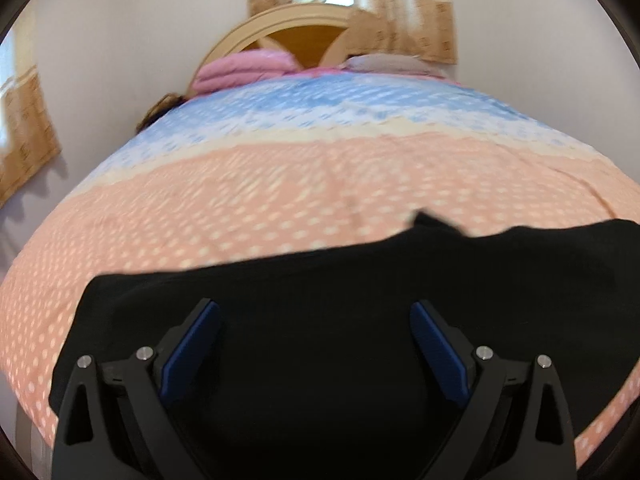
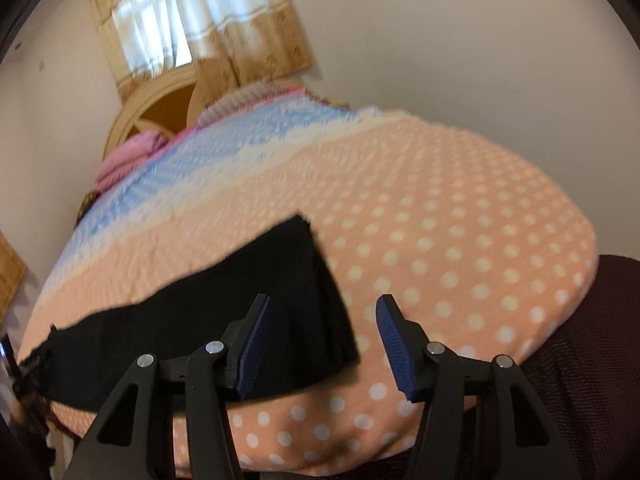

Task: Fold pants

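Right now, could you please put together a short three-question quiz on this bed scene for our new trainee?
1. True or false: the black pants hang off the headboard.
2. Which pattern covers the peach part of the bedspread? A stripes, B white dots, C flowers.
3. In the right wrist view, which end of the pants lies between the fingers of the right gripper?

Key:
1. False; they lie flat on the bedspread, near its front edge.
2. B.
3. Their right end, just inside the left finger; bare bedspread fills the rest of the gap.
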